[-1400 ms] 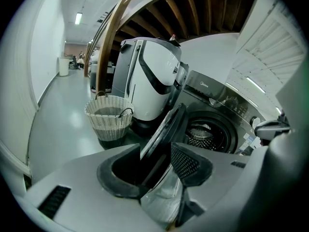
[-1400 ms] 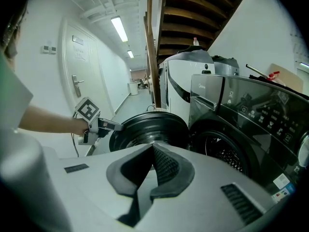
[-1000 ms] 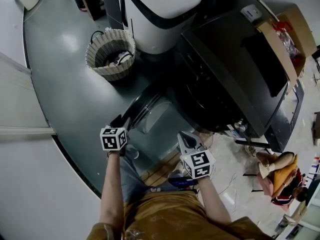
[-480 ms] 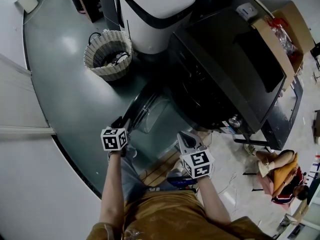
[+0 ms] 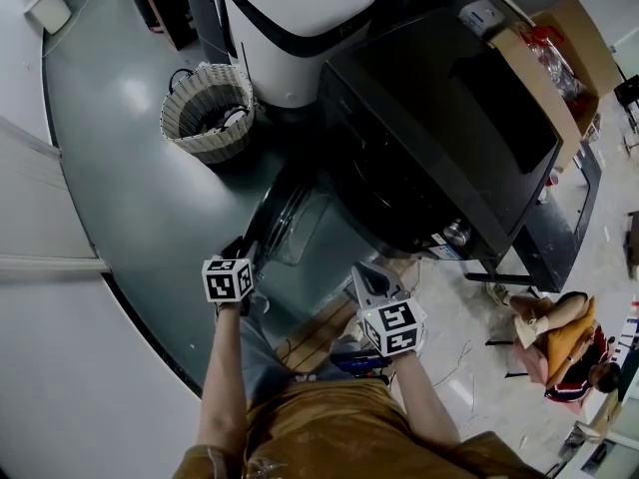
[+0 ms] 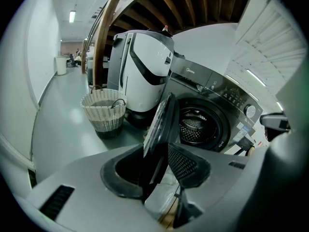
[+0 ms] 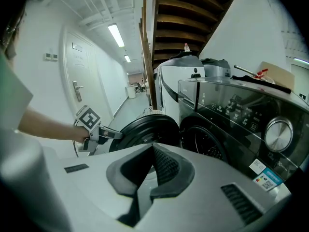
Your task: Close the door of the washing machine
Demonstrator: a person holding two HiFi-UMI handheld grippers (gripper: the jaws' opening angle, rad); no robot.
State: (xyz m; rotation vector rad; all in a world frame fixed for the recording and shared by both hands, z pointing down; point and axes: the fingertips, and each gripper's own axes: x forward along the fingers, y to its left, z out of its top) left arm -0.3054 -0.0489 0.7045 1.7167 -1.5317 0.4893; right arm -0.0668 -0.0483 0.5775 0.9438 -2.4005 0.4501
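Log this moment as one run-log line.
door: open | left gripper: jaws closing around door edge | right gripper: shut, empty, clear of door

Washing machine [image 5: 449,118]: one
Door [image 5: 285,213]: one, open at the washing machine's front
Wicker basket [image 5: 208,113]: one, near the washing machine
White appliance [image 5: 290,18]: one, beside the washing machine
Cardboard box [image 5: 559,38]: one, beside the washing machine

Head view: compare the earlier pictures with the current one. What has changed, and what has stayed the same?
The washing machine, wicker basket and open door have slid up and left in the frame: the view shifted. The left gripper is closing its jaws around the door's edge, not yet gripping it. Unchanged: the door stands open; the right gripper stays shut and empty.
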